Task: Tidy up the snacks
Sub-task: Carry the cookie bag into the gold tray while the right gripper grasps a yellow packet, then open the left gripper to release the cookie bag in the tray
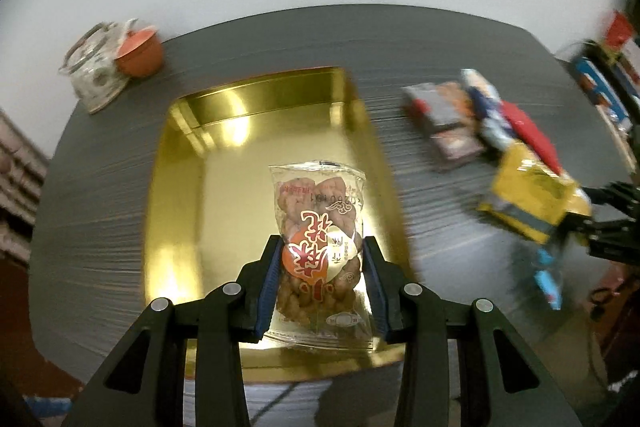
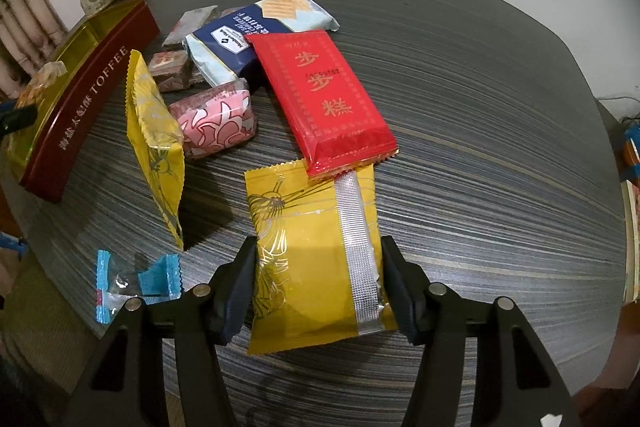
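My left gripper (image 1: 322, 243) is shut on a clear bag of brown twisted pastries (image 1: 320, 203) with a red and white label, held above the open gold tin (image 1: 232, 187). In the right wrist view my right gripper (image 2: 318, 243) has a flat yellow packet (image 2: 312, 259) with a silver seam between its fingers, both pads against the packet's sides, low over the dark striped table (image 2: 480, 147). The tin's red TOFFEE wall (image 2: 92, 99) is at the left there. From the left wrist view that yellow packet (image 1: 528, 199) is at the far right.
Loose snacks lie beyond the right gripper: a red packet (image 2: 324, 91), a pink one (image 2: 216, 123), a second yellow one (image 2: 154, 143), a blue and white cracker pack (image 2: 240, 39), small brown packs (image 2: 170, 71) and a blue candy (image 2: 132, 287). A glass pot (image 1: 96, 75) and orange cup (image 1: 140, 51) stand far left.
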The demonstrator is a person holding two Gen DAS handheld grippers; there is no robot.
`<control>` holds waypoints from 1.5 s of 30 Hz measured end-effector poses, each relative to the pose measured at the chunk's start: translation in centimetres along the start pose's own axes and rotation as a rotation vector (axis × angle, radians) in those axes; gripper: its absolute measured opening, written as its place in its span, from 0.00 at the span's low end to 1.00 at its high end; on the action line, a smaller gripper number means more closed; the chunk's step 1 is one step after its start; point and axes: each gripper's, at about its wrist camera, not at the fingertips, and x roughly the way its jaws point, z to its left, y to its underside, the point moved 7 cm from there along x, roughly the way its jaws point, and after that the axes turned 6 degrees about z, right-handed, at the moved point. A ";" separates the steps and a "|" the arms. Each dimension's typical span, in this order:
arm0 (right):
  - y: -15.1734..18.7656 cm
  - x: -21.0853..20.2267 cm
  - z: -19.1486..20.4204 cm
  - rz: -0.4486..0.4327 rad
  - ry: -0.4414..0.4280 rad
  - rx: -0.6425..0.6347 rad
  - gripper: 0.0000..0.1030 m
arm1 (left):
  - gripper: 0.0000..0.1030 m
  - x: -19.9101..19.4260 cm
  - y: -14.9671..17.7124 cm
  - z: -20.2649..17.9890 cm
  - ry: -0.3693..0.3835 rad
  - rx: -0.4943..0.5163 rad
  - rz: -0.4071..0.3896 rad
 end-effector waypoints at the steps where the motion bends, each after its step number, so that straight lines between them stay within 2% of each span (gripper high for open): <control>1: -0.1 0.0 0.0 0.001 0.002 0.003 0.54 | 0.39 0.2 0.0 0.7 -0.006 -0.007 0.003; 6: -0.2 0.2 0.2 0.001 0.010 0.027 0.54 | 0.39 1.8 0.5 4.0 -0.036 -0.043 0.030; 15: -0.6 0.2 0.3 0.001 0.026 0.064 0.52 | 0.39 3.4 1.0 5.9 -0.043 -0.062 0.058; 21: -0.6 0.1 0.6 -0.004 0.047 0.072 0.52 | 0.39 4.3 1.2 6.8 -0.054 -0.091 0.094; 34: -0.4 -1.2 1.0 -0.021 0.061 0.101 0.52 | 0.40 4.0 0.9 6.8 -0.060 -0.101 0.108; 37: -0.1 -1.6 1.2 -0.019 0.055 0.105 0.52 | 0.43 3.6 0.6 6.9 -0.054 -0.105 0.102; 41: -0.3 -2.2 1.6 -0.024 0.055 0.093 0.52 | 0.57 2.5 0.4 6.5 -0.053 -0.099 0.084; 45: -0.1 -3.7 2.3 -0.050 0.070 0.071 0.52 | 0.60 1.0 -0.1 6.3 -0.050 -0.090 0.041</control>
